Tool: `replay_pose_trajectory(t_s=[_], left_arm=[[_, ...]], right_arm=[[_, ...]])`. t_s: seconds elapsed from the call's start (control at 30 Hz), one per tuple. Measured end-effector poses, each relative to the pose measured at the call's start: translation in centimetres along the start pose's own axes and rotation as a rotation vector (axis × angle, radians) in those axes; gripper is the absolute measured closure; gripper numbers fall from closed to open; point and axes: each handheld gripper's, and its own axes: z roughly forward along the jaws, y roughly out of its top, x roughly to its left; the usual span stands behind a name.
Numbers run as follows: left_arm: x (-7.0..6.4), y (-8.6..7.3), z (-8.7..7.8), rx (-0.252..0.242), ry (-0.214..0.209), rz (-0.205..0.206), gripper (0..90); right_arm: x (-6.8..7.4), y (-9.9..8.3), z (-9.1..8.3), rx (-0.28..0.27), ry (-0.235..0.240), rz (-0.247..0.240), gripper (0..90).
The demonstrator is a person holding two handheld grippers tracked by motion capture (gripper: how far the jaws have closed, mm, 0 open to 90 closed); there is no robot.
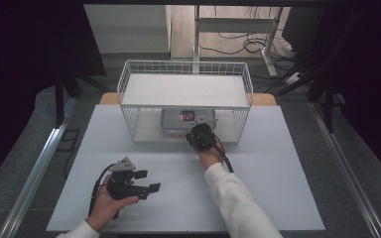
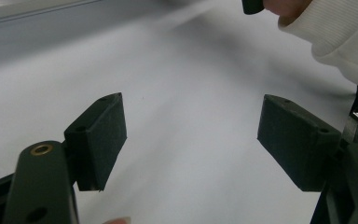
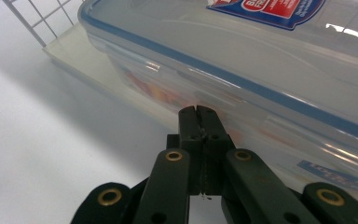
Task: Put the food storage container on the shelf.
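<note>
While the right gripper (image 3: 199, 114) is pressed, jaws closed, against the plastic container (image 3: 242, 70), it could be skewed inside the wire rack (image 1: 129, 84).

Black hand-held gripper (image 3: 199, 112) with brass rivets; white ribbed sleeve (image 1: 238, 198).

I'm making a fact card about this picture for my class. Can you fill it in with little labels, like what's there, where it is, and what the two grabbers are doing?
Box: clear plastic container with a blue-edged lid and a red and blue sticker
Where: bottom level of the white wire shelf
Table: white table
Right gripper: jaws shut, tips against the box's front wall
Left gripper: jaws open, holding nothing, over the table
Top shelf: bare
</note>
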Motion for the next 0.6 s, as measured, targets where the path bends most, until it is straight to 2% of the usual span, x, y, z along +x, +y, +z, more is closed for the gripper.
replay_pose_trajectory(t_s=[0.13,0.23,0.37,0.43,0.6], left_arm=[[-0.1,0.0,-0.1,-0.005,0.002,-0.001,23.5],[0.0,0.0,-0.1,-0.006,0.003,-0.005,23.5],[0.1,0.1,0.0,-0.005,0.006,-0.011,23.5],[0.1,0.0,0.0,-0.002,0.009,-0.008,23.5],[-0.1,0.0,-0.3,-0.02,0.007,-0.018,23.5]], right_arm=[[0.1,-0.1,-0.6,-0.006,0.016,-0.013,89.0],[0.5,-0.1,-2.1,-0.022,0.075,-0.007,89.0],[0.9,-0.5,-4.9,-0.04,0.121,-0.049,89.0],[1.0,-1.1,-6.6,-0.042,0.13,-0.076,89.0],[0.3,-3.3,-10.6,-0.028,0.161,-0.117,89.0]])
